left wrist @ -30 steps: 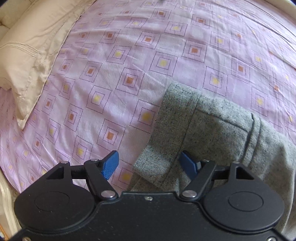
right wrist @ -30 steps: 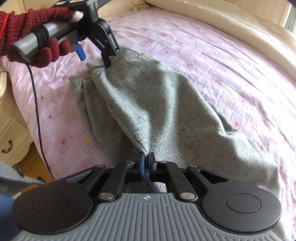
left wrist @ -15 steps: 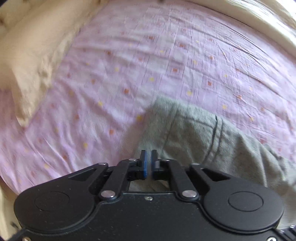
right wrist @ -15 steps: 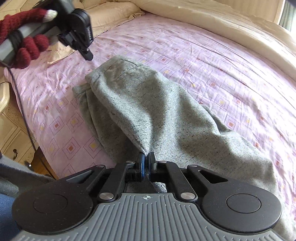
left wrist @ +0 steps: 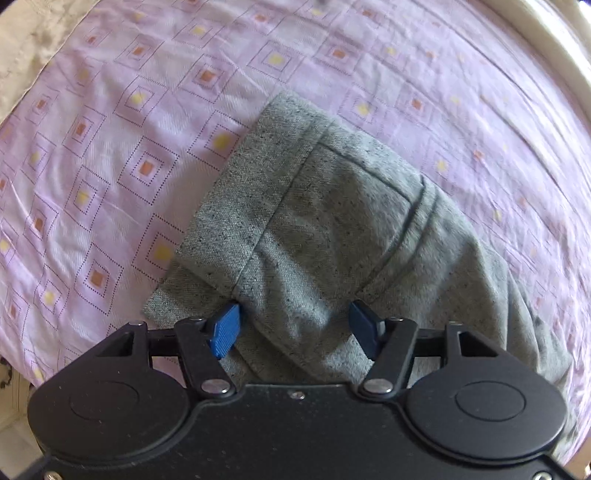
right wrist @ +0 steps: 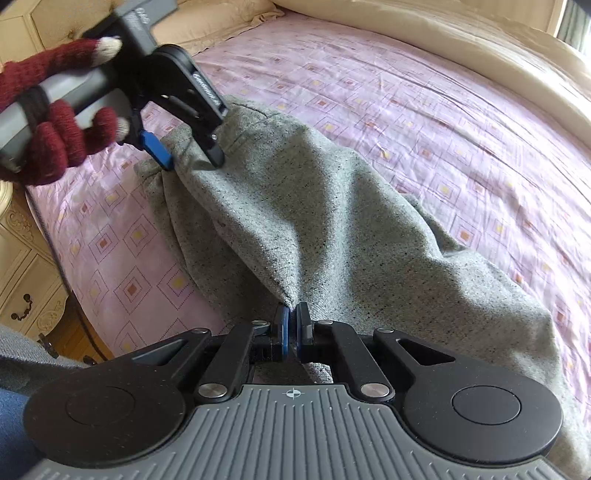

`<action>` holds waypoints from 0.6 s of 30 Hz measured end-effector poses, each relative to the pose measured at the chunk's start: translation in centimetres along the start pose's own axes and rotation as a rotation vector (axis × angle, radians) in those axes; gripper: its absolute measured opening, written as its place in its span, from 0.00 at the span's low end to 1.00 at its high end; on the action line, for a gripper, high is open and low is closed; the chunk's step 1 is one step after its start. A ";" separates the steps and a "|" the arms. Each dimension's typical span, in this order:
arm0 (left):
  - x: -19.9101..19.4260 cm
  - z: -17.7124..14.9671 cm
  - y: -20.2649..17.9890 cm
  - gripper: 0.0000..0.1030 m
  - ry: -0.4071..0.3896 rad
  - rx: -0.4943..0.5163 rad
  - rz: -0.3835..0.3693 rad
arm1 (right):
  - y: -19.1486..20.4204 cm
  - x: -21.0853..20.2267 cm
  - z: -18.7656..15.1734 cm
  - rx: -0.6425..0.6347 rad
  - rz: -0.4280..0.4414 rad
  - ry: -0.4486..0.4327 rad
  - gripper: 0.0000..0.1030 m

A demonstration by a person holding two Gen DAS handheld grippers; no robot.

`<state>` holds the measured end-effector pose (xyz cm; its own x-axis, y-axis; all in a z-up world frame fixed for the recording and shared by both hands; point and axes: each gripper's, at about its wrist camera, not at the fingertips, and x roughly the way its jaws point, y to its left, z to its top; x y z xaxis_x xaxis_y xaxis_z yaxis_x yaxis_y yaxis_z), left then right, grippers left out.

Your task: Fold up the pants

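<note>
Grey speckled pants (left wrist: pixel 332 221) lie folded lengthwise on the pink patterned bed sheet (left wrist: pixel 110 147). My left gripper (left wrist: pixel 294 328) points straight down over the waistband end. Its jaws are opening, and a fold of grey cloth lies between the blue pads (left wrist: pixel 225 328) without being pinched. In the right wrist view the left gripper (right wrist: pixel 188 157) is held by a hand in a red knit glove (right wrist: pixel 55 147) at the pants' (right wrist: pixel 314 221) far left end. My right gripper (right wrist: pixel 293 325) is shut on a pinch of the grey cloth at the near edge.
A cream pillow (right wrist: pixel 221 22) and a cream blanket (right wrist: pixel 480 44) border the sheet (right wrist: pixel 406 92) at the back and right. A cream carved dresser (right wrist: pixel 22 280) stands left of the bed. A dark cable (right wrist: pixel 48 236) hangs from the left gripper's handle.
Half a second ago the left gripper was lifted off the pants with jaws shut; it has come back down onto the waistband end with jaws apart. The right gripper kept still, shut on cloth.
</note>
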<state>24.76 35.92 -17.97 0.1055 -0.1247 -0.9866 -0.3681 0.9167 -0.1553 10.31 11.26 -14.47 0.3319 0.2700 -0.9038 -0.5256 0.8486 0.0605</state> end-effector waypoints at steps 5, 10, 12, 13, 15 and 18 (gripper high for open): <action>-3.0 -0.6 -0.6 0.06 -0.096 -0.010 0.054 | 0.0 -0.3 0.1 -0.005 0.002 -0.005 0.04; -7.1 -3.0 -0.2 0.06 -0.154 0.054 0.086 | 0.2 -1.7 -0.2 0.001 0.035 -0.011 0.04; -6.2 -3.6 0.3 0.08 -0.137 0.064 0.103 | 0.5 -1.1 -0.8 -0.011 0.055 0.019 0.04; -5.1 -3.6 0.5 0.11 -0.120 0.072 0.125 | 0.8 -0.5 -1.1 -0.020 0.058 0.038 0.04; -2.3 -3.7 0.8 0.18 -0.073 0.091 0.182 | 1.3 1.3 -1.7 -0.039 0.063 0.082 0.04; -1.1 -4.1 0.7 0.25 -0.017 0.139 0.256 | 1.5 4.2 -1.9 -0.051 0.061 0.174 0.06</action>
<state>20.60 35.10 -17.21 0.0413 0.1231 -0.9915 -0.2545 0.9609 0.1088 9.43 12.78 -18.95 0.1601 0.2334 -0.9591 -0.5810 0.8078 0.0996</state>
